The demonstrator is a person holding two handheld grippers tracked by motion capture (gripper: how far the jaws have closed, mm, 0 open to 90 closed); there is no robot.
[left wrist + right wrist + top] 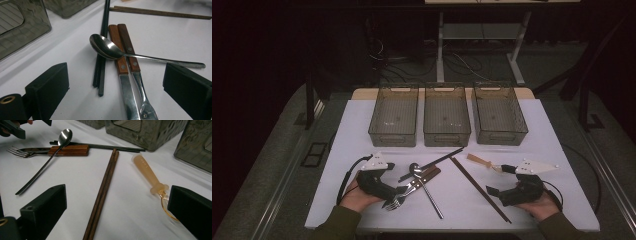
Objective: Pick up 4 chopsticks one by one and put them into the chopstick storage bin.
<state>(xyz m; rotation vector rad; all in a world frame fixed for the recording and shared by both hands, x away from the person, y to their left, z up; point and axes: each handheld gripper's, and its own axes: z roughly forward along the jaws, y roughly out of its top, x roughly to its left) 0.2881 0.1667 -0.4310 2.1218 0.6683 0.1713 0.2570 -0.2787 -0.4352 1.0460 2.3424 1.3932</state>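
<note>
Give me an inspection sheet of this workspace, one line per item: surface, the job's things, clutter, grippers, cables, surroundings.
Surface: white table top, flat.
Job's things: three bins in a row at the far edge, nothing seen inside; spoon lying across two wood-handled pieces, one a fork; black chopsticks beside them; brown chopsticks; pale-handled utensil.
Clutter: nothing seen.
Grippers: left gripper open over the cutlery; right gripper open near the pale-handled utensil.
Cables: one trails from each gripper; more lie on the floor beyond.
Surroundings: dark room, table legs behind.
</note>
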